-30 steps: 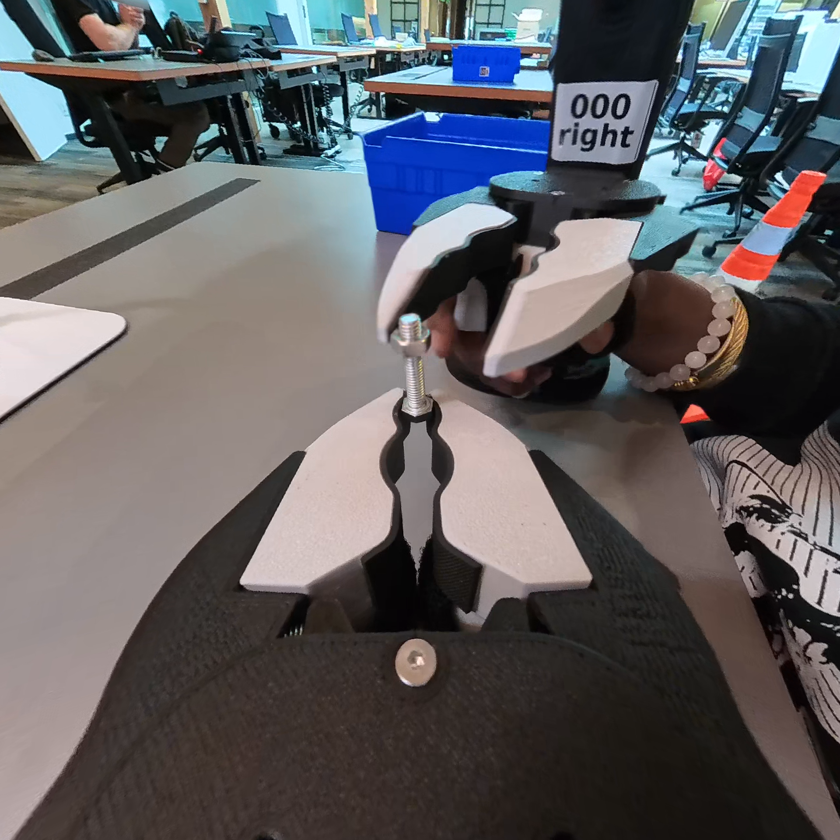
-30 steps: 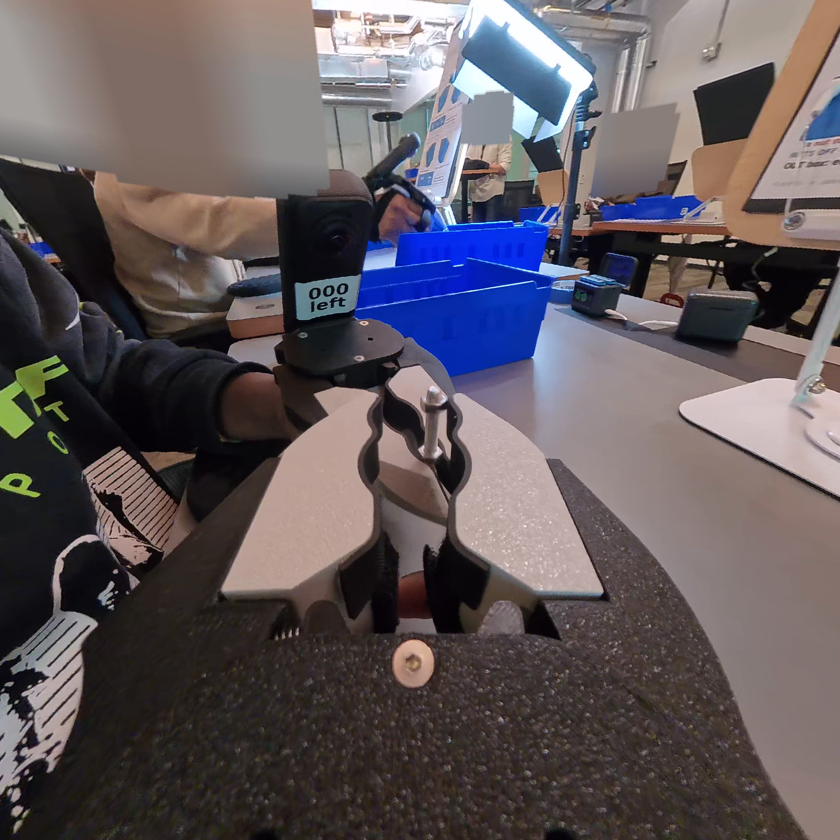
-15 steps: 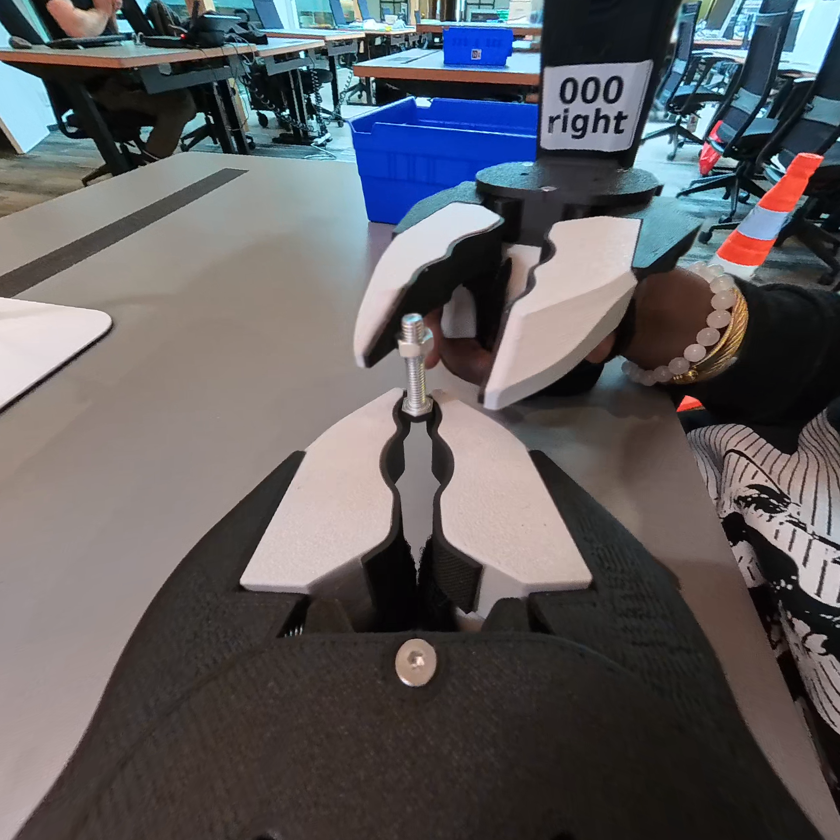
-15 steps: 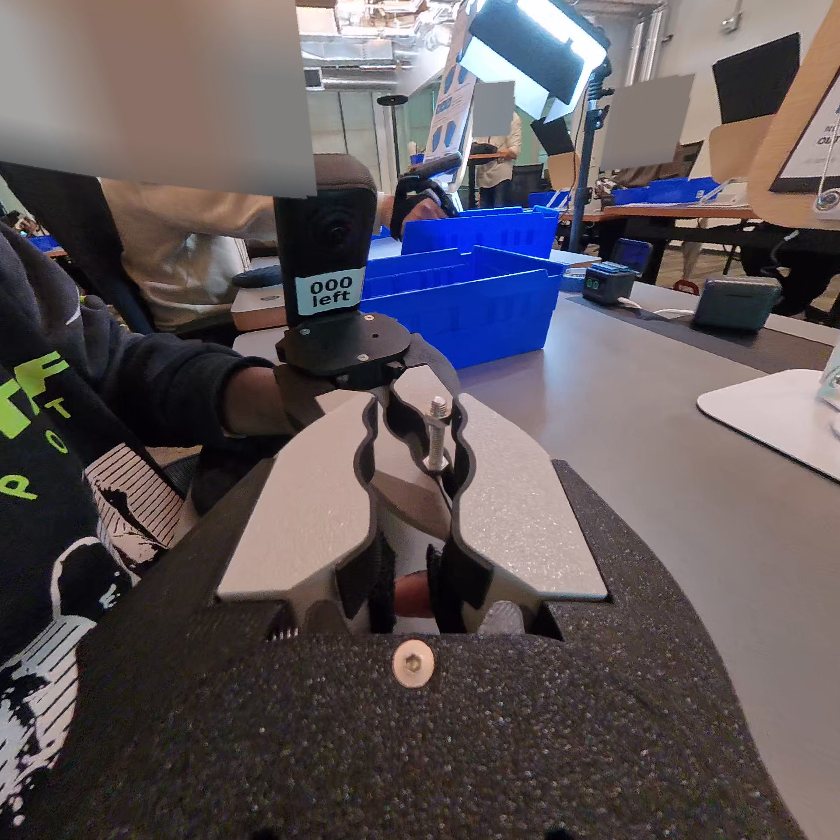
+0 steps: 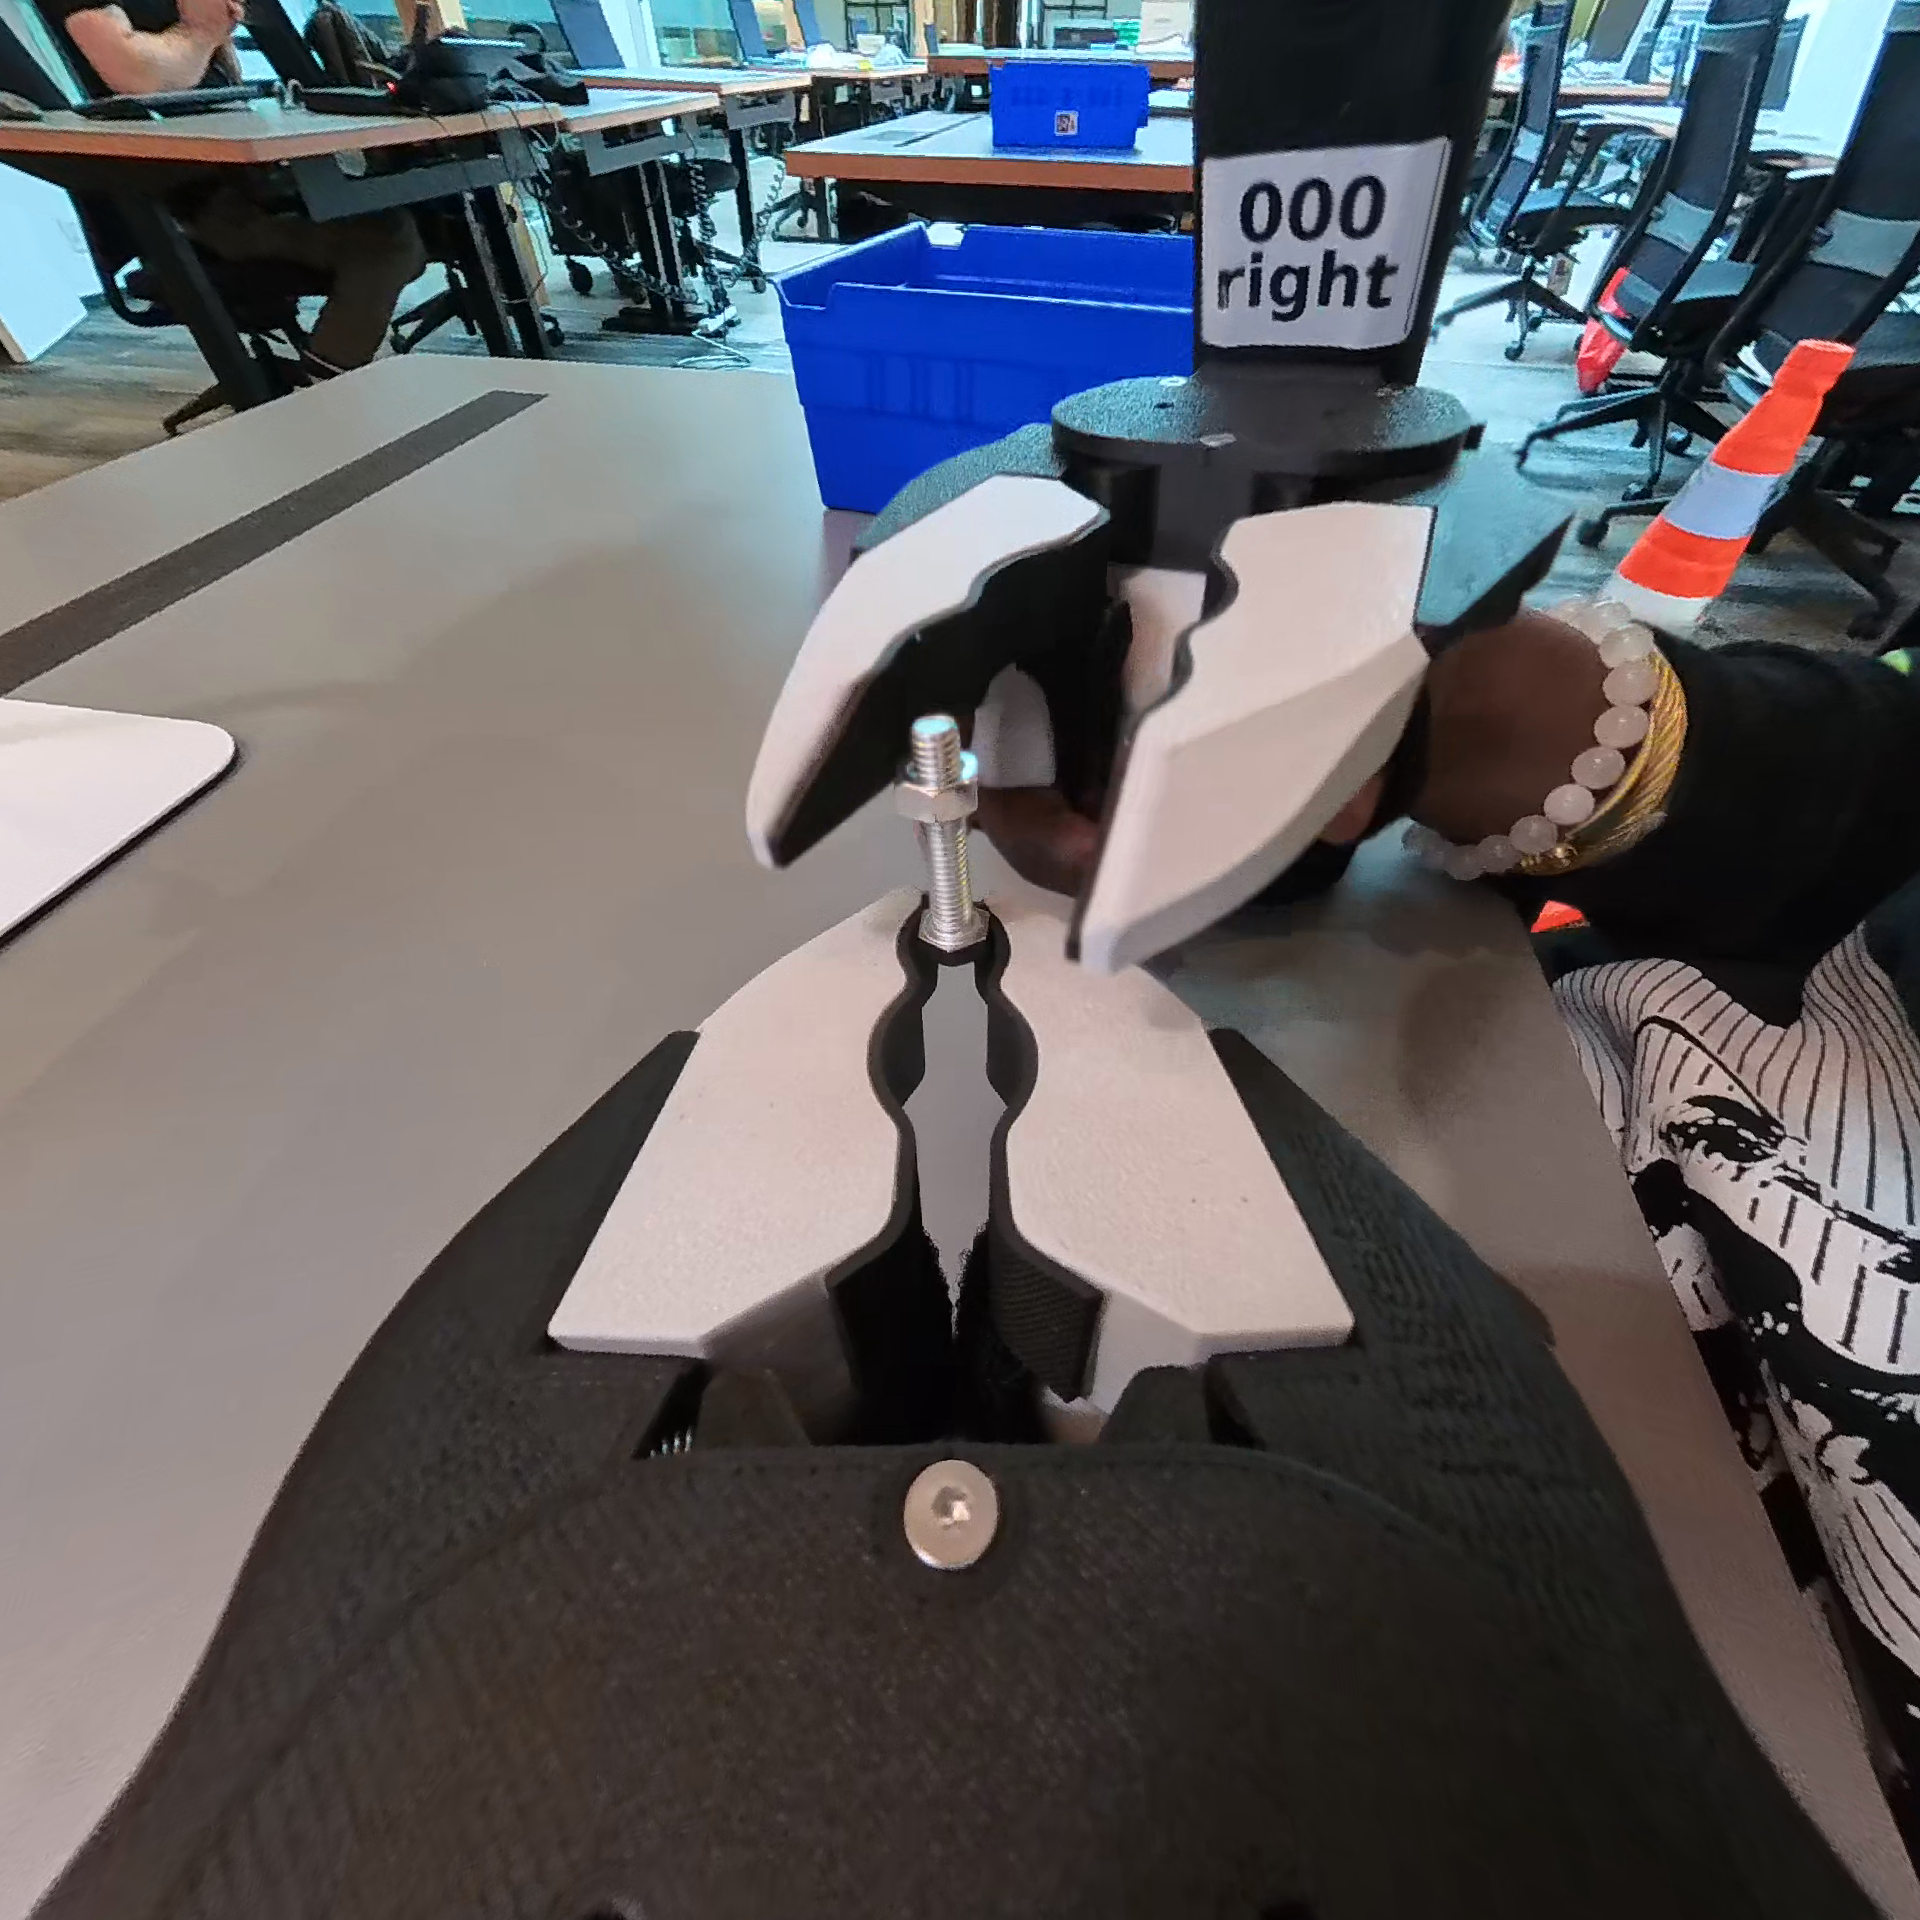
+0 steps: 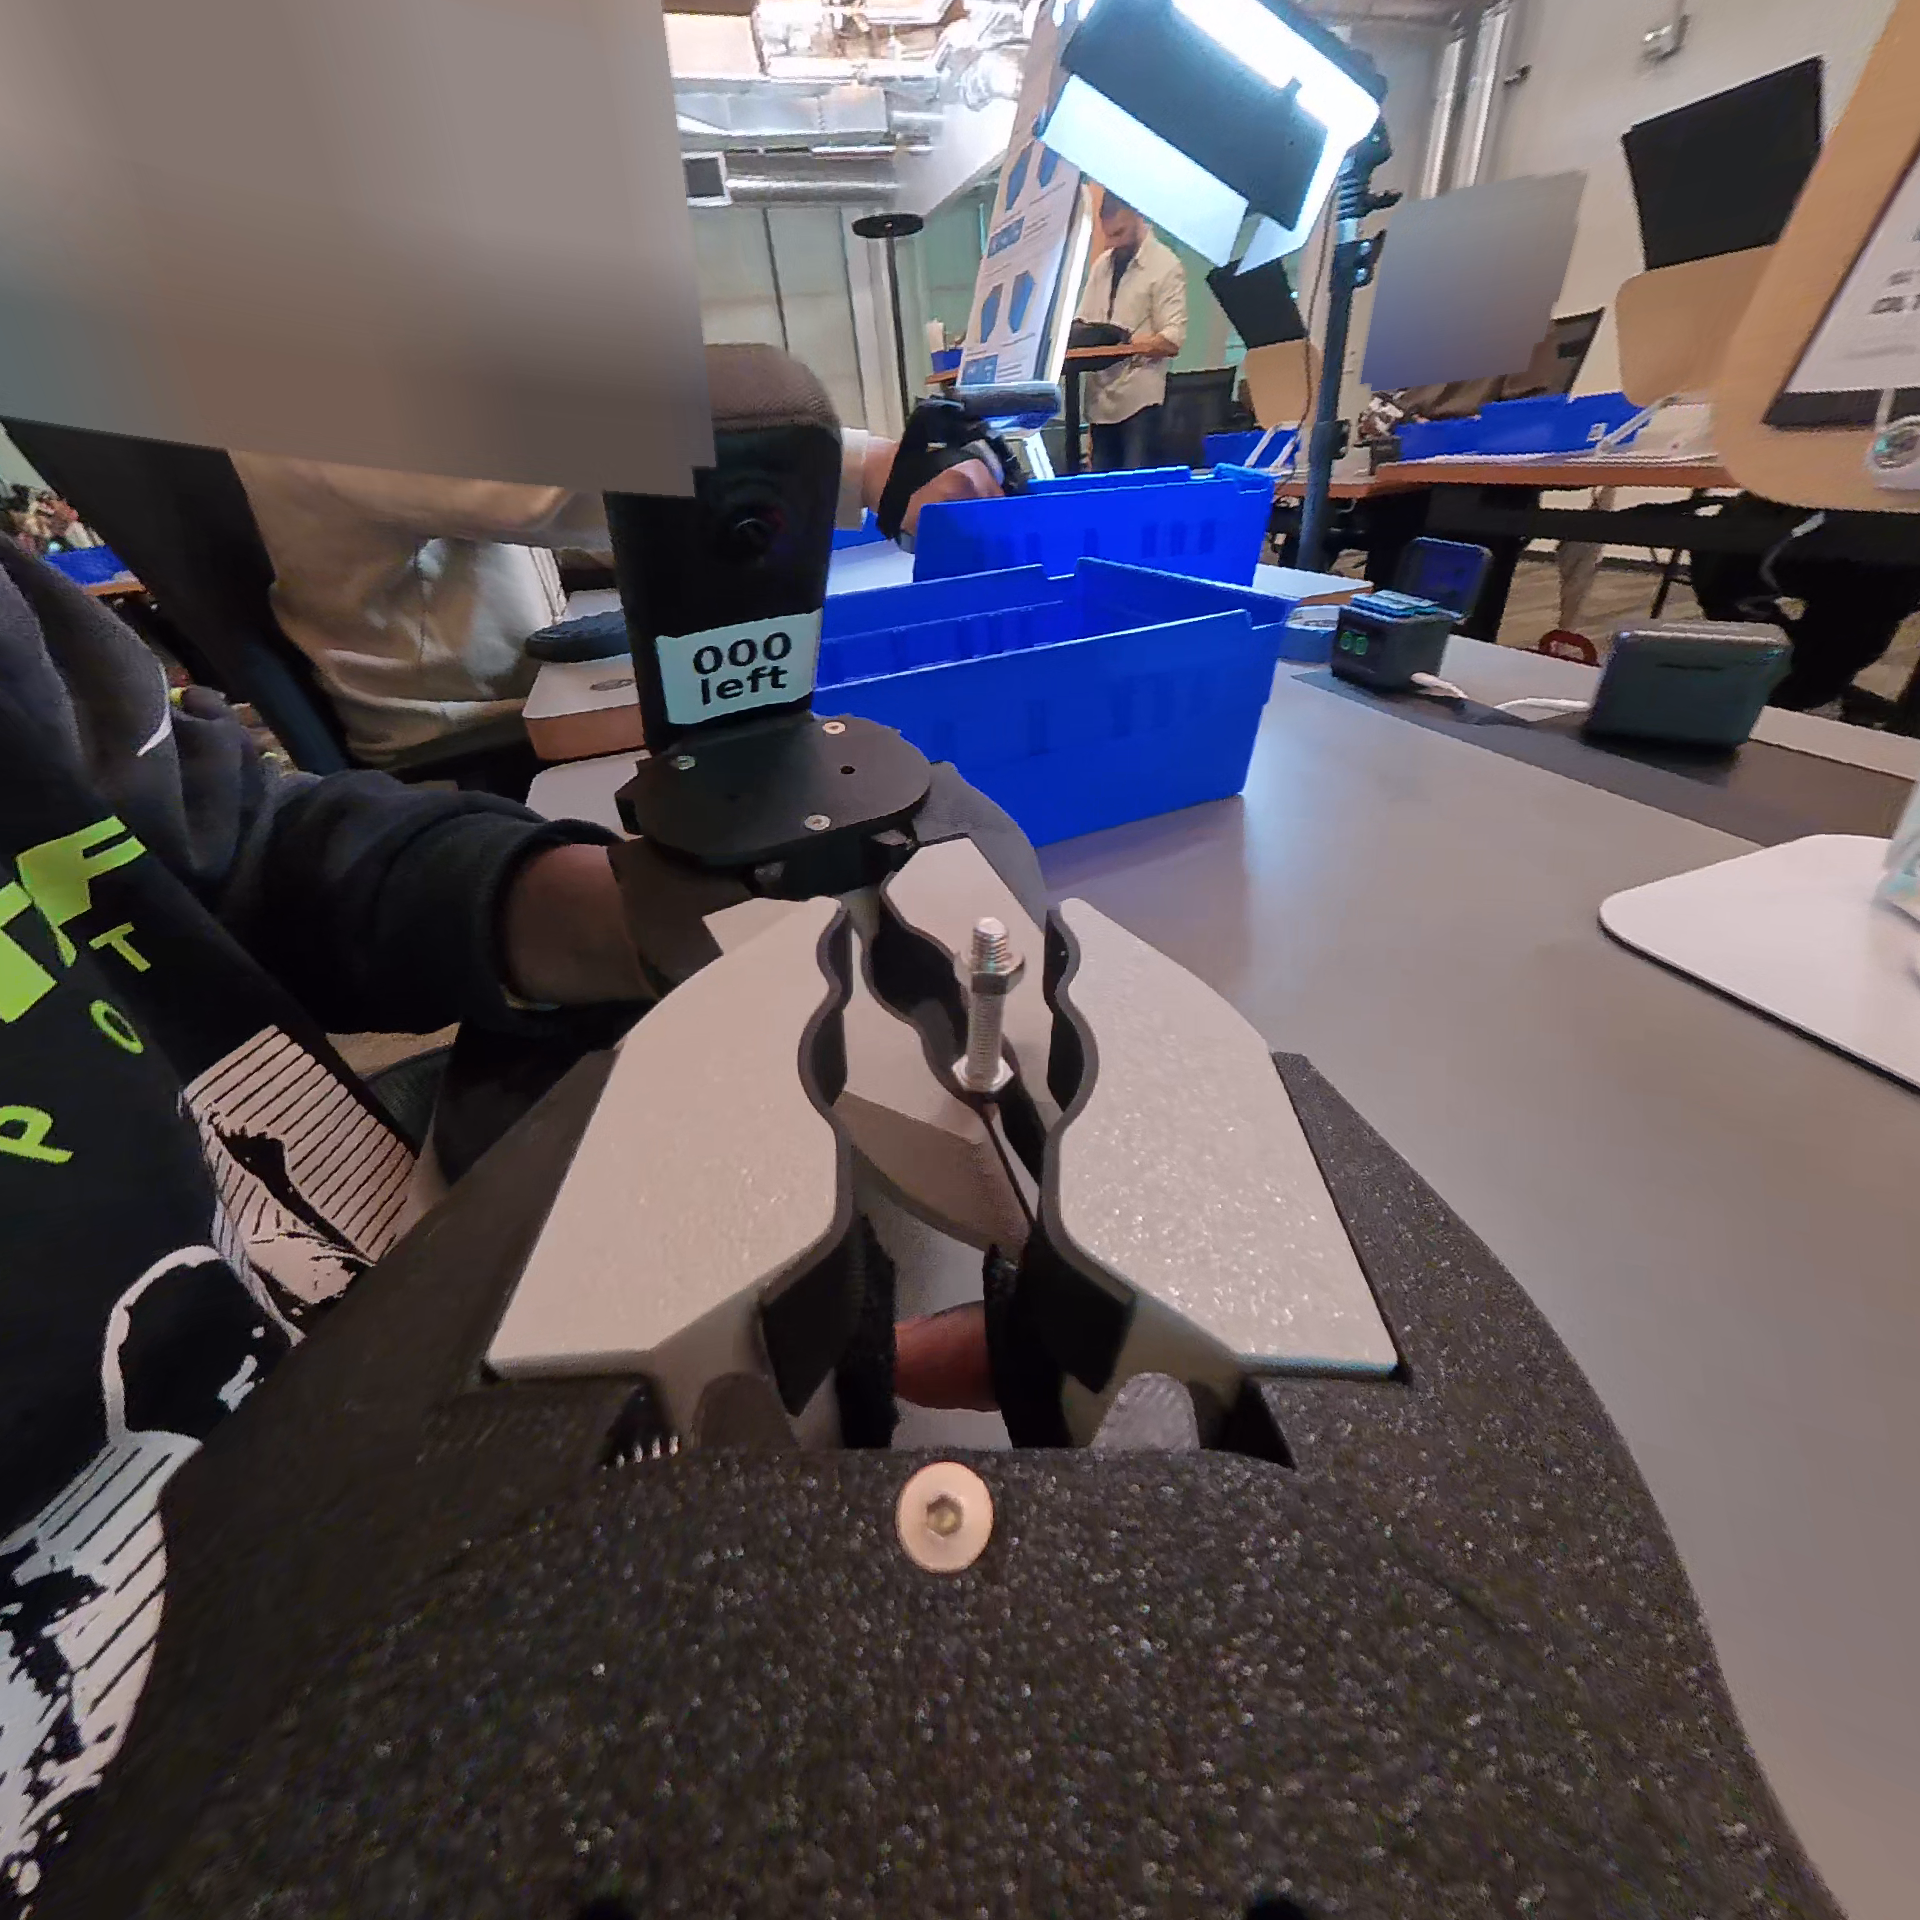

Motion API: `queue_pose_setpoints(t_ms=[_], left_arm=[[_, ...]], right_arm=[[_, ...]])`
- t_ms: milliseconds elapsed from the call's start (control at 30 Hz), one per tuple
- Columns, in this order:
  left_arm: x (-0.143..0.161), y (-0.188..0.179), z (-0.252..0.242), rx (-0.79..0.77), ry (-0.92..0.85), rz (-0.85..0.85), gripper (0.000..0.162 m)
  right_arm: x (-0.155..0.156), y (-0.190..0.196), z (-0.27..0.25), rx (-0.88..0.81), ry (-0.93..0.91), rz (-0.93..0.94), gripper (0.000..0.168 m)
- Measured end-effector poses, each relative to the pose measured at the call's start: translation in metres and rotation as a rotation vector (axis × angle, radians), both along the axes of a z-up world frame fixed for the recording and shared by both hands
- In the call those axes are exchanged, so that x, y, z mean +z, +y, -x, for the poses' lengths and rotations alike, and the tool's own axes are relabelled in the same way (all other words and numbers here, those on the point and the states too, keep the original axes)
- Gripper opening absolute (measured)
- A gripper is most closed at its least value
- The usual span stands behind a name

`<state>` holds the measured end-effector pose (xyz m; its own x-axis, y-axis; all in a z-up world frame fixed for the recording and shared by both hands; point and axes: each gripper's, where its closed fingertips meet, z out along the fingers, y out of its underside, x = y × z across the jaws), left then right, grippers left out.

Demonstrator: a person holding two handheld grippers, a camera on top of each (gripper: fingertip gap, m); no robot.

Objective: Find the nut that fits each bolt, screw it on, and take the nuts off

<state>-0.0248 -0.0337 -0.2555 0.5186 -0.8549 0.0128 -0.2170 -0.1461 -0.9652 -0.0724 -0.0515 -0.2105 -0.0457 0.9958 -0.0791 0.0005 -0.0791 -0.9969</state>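
Left gripper (image 5: 953, 940): fingers drawn together at the tips and clamped on the hex head of a silver bolt (image 5: 943, 852). The bolt stands upright, threaded end up, above the grey desk (image 5: 436, 748). In the right wrist view the same bolt (image 6: 985, 1013) rises from the tips of the left gripper (image 6: 982, 1086), seen from the opposite side.

Nut (image 5: 938, 798): a silver hex nut sits on the bolt's thread near the top, with a few turns of thread showing above it. In the right wrist view the nut (image 6: 990, 975) appears in the same place on the shank.

Right gripper (image 5: 925, 899): it faces the left gripper from the far side, fingers spread apart. Its left finger (image 5: 883, 686) lies just behind the nut and bolt top; whether it touches them cannot be told. Its right finger (image 5: 1247, 748) stands clear to the right. In its own view the right gripper (image 6: 945, 997) has its fingers either side of the bolt with a gap on both sides, gripping nothing.

Surroundings: a blue plastic bin (image 5: 966, 384) stands on the far part of the desk, behind the right gripper. A white flat pad (image 5: 94, 790) lies at the left edge. An orange traffic cone (image 5: 1735, 488) stands on the floor at far right. The hand holding the right gripper wears a white bead bracelet (image 5: 1590, 748).
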Motion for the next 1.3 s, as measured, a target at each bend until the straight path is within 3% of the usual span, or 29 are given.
queue_pose_setpoints(t_ms=[300, 567, 900, 1100, 1300], left_arm=[[0.003, 0.004, 0.005, 0.034, -0.018, 0.003, 0.006], [0.000, -0.002, -0.001, -0.015, 0.001, 0.004, 0.007], [0.005, 0.002, 0.004, 0.021, -0.039, 0.007, 0.007], [0.001, -0.001, 0.000, -0.005, -0.011, 0.006, 0.007], [0.003, 0.002, 0.004, 0.024, -0.022, 0.006, 0.007]], right_arm=[[0.005, 0.009, -0.019, -0.035, 0.007, 0.014, 0.019], [0.000, 0.001, 0.004, -0.005, -0.007, 0.025, 0.037], [0.004, 0.008, -0.018, -0.022, 0.001, 0.031, 0.015], [0.002, 0.006, -0.004, -0.017, 0.003, 0.036, 0.033], [0.000, 0.002, -0.005, 0.000, -0.012, 0.013, 0.028]])
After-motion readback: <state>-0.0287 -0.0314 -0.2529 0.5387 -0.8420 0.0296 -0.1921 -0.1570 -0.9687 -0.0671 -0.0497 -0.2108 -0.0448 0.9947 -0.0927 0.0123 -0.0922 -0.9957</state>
